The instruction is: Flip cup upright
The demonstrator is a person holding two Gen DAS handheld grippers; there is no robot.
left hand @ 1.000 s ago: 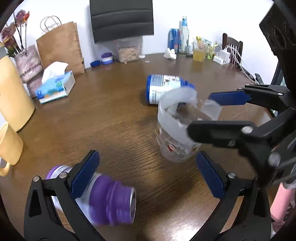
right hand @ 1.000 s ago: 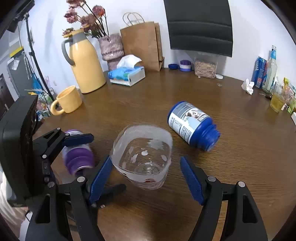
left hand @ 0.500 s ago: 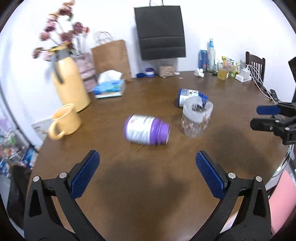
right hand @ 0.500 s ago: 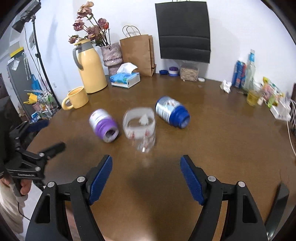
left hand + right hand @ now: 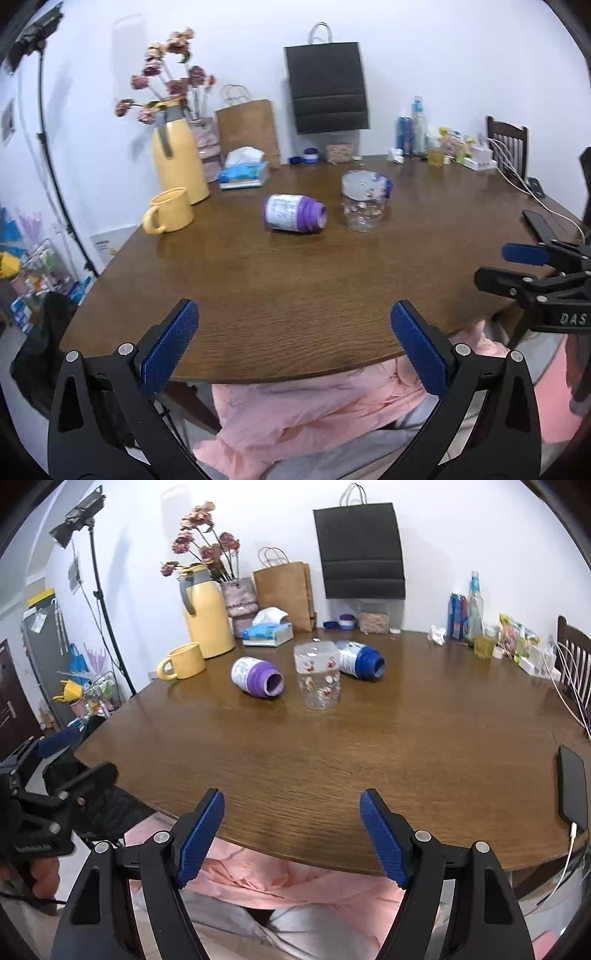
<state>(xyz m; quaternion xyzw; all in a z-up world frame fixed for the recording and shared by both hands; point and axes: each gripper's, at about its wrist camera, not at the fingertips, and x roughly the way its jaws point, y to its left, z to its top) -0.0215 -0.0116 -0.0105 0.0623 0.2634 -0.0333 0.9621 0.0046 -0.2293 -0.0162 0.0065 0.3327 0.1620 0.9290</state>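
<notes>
Clear cup (image 5: 320,677) is seen standing upright, mouth up, base on the wooden table (image 5: 332,760), upper centre of the right-wrist frame; in the left-wrist frame the cup (image 5: 364,205) sits upper centre-right. Judged: flip is done, nothing left but to clear out. Purple-capped bottle (image 5: 256,676) is lying on its side just left of the cup, blue-capped bottle (image 5: 360,660) on its side just behind and right of it; neither is seen touching it for certain. Left gripper (image 5: 295,349) is held at the bottom of its frame over the near table edge, jaws wide apart, nothing between them. Right gripper (image 5: 291,840) is held likewise, jaws spread, empty. Both are kept well apart from the cup, probably so the light plastic is not knocked over again. Yellow mug (image 5: 181,661) and yellow thermos (image 5: 207,620) are placed at upper left, clear of the work area. Phone (image 5: 572,788) is parked at the right edge, on a cable.
</notes>
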